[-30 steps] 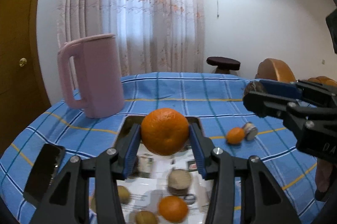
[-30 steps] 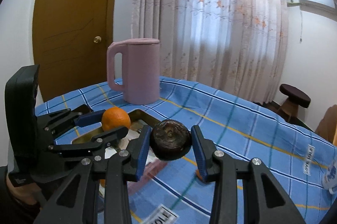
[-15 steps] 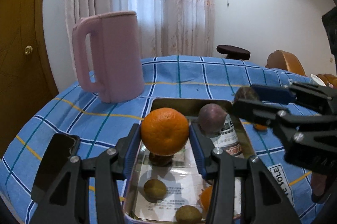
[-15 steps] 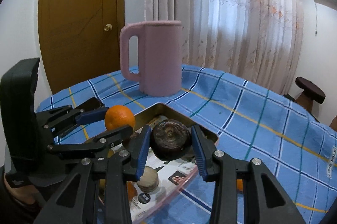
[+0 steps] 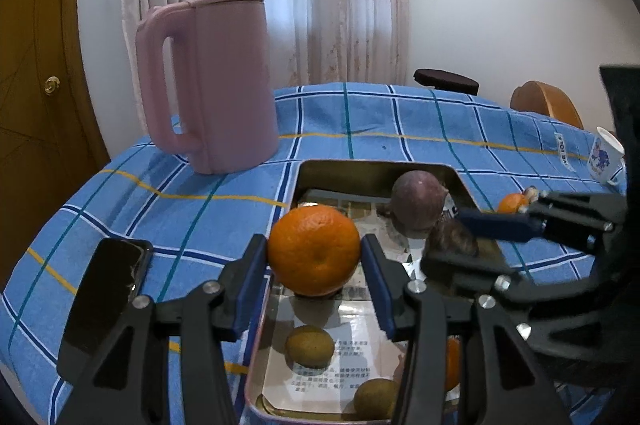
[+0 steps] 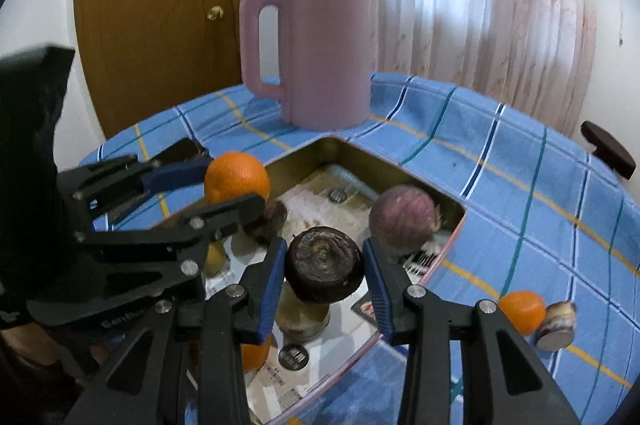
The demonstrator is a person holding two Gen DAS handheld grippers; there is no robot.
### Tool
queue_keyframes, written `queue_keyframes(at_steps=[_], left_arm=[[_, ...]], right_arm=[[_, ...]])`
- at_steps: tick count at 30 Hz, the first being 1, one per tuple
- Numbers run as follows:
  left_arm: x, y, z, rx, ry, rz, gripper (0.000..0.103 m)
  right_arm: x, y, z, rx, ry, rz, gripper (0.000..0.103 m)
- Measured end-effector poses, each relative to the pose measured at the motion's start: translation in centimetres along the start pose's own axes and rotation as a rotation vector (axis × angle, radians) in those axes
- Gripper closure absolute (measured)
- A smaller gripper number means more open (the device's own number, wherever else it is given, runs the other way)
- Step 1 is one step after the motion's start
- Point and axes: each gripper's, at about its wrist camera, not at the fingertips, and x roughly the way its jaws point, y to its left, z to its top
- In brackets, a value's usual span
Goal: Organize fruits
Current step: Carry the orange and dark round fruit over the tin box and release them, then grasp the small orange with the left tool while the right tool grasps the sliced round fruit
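My left gripper (image 5: 314, 257) is shut on an orange (image 5: 314, 251) and holds it over the left side of a metal tray (image 5: 376, 171). My right gripper (image 6: 324, 265) is shut on a dark brown fruit (image 6: 324, 265) and holds it over the same tray (image 6: 352, 155). A purple round fruit (image 5: 418, 199) lies at the tray's far end, also in the right wrist view (image 6: 402, 221). Two kiwis (image 5: 310, 347) and another orange (image 5: 452, 365) lie in the near part. Each gripper shows in the other's view.
A pink kettle (image 5: 210, 81) stands beyond the tray on the blue checked tablecloth (image 5: 380, 117). A black phone (image 5: 104, 301) lies left of the tray. A small orange (image 6: 522, 311) and a cut fruit piece (image 6: 558, 325) lie right of it. A white mug (image 5: 606, 155) stands far right.
Both grippers have moved forward and down over the tray with their fruits still held. The kettle and tray look closer.
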Motion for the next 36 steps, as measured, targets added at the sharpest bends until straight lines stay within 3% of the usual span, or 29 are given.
queue_keyframes(at_steps=[3, 4, 6, 7, 9, 14, 19, 22, 24, 28, 32, 34, 36], left_arm=[[-0.3, 0.2, 0.0, -0.003, -0.006, 0.019, 0.039], [-0.6, 0.3, 0.0, -0.01, -0.01, 0.029, 0.033], [-1.2, 0.7, 0.3, -0.035, -0.029, 0.021, 0.02], [-1.6, 0.7, 0.5, -0.042, -0.041, 0.02, 0.012], [-2.7, 0.2, 0.9, -0.048, -0.081, 0.019, 0.007], [-3.9, -2.9, 2.1, -0.02, -0.12, -0.045, 0.004], [-3.0, -7.7, 3.0, 0.023, -0.117, -0.102, 0.003], [-2.0, -10.0, 3.3, 0.057, -0.103, -0.104, 0.003], [-1.1, -11.2, 3.5, 0.079, -0.087, -0.091, 0.003], [-0.4, -12.2, 3.6, 0.097, -0.078, -0.074, 0.003], [0.0, -12.3, 3.7, 0.095, -0.069, -0.065, 0.003], [0.2, -12.5, 3.8, 0.101, -0.064, -0.063, 0.003], [0.4, -13.0, 3.8, 0.11, -0.06, -0.067, 0.003]], right_arm=[[-0.2, 0.0, -0.4, 0.003, -0.007, 0.01, 0.055], [-0.4, -0.1, -0.4, 0.012, -0.011, 0.013, 0.043], [-1.2, -0.7, -0.6, 0.037, -0.032, 0.02, 0.028], [-1.9, -1.1, -0.8, 0.045, -0.049, 0.021, 0.028], [-3.3, -1.7, -1.2, 0.039, -0.067, -0.005, 0.028], [-6.5, -5.0, -2.3, 0.057, -0.087, -0.155, 0.029], [-7.8, -11.1, -3.5, 0.204, -0.068, -0.331, 0.029], [-6.9, -13.8, -4.1, 0.289, -0.021, -0.362, 0.029], [-6.1, -14.9, -4.2, 0.318, -0.001, -0.38, 0.036], [-4.3, -16.4, -4.2, 0.368, 0.036, -0.359, 0.047], [-2.9, -17.0, -4.4, 0.395, 0.075, -0.281, 0.048], [-2.9, -17.0, -4.5, 0.403, 0.073, -0.251, 0.059], [-2.8, -17.0, -4.6, 0.409, 0.083, -0.202, 0.06]])
